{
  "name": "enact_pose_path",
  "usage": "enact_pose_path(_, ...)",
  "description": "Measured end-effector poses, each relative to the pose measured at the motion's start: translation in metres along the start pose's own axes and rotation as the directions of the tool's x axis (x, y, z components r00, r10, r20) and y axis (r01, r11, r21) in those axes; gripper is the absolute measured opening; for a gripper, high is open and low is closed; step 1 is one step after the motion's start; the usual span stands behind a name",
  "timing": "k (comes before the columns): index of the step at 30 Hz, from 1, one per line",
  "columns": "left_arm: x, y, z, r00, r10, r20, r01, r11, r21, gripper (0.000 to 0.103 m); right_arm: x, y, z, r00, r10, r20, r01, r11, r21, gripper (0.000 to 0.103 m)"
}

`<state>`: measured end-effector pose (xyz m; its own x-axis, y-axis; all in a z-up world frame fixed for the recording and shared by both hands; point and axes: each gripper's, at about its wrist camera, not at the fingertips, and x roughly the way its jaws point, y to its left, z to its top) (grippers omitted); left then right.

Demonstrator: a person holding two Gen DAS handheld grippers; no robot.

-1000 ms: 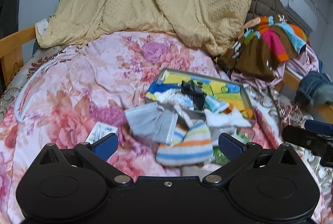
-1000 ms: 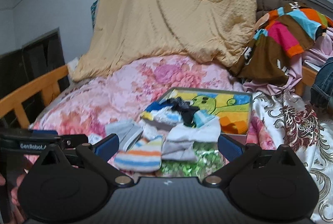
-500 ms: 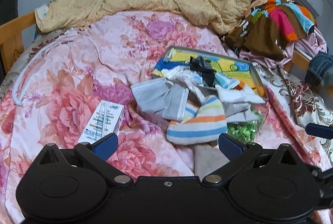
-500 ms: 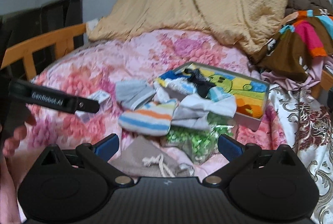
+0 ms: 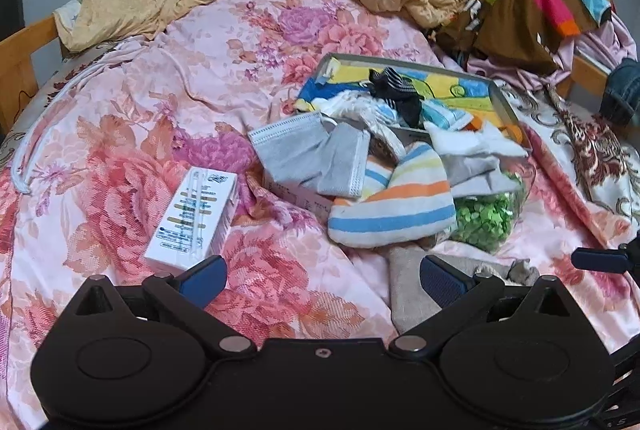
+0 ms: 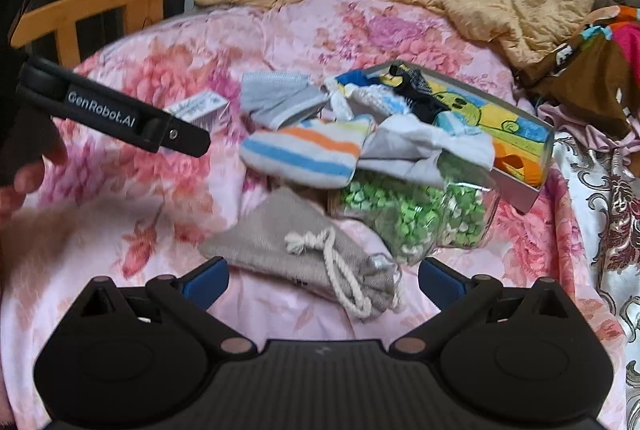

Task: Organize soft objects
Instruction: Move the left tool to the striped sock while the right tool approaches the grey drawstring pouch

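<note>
The right tool (image 6: 322,284) gapes wide and empty just short of the grey drawstring pouch (image 6: 304,254) lying limp on the bed (image 6: 120,230); light and soft, it probably pinches best mid-body, not by its slippery cord; the left tool (image 5: 322,276) is wide too.
</note>
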<state>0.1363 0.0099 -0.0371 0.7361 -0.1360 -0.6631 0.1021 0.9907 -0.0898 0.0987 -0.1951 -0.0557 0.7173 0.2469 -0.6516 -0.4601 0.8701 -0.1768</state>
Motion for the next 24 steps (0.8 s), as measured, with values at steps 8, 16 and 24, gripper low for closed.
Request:
enact_pose_path(8, 0.009, -0.011, -0.002, 1.0, -0.002, -0.027, 0.003, 0.999, 0.041, 0.102, 0.013, 0.0, 0.002, 1.0, -0.018, -0.013, 0.017, 0.998, -0.062, 0.103)
enact_pose_path(16, 0.023, -0.014, -0.002, 0.999, 0.028, -0.043, -0.024, 0.996, 0.08, 0.102, 0.032, -0.004, 0.017, 0.998, 0.006, -0.063, -0.018, 0.981, -0.191, 0.103)
enact_pose_path(24, 0.048, -0.023, 0.018, 0.999, -0.03, -0.01, 0.032, 0.984, 0.173, 0.102, 0.043, -0.009, 0.029, 0.984, 0.076, -0.164, -0.126, 0.939, -0.32, 0.103)
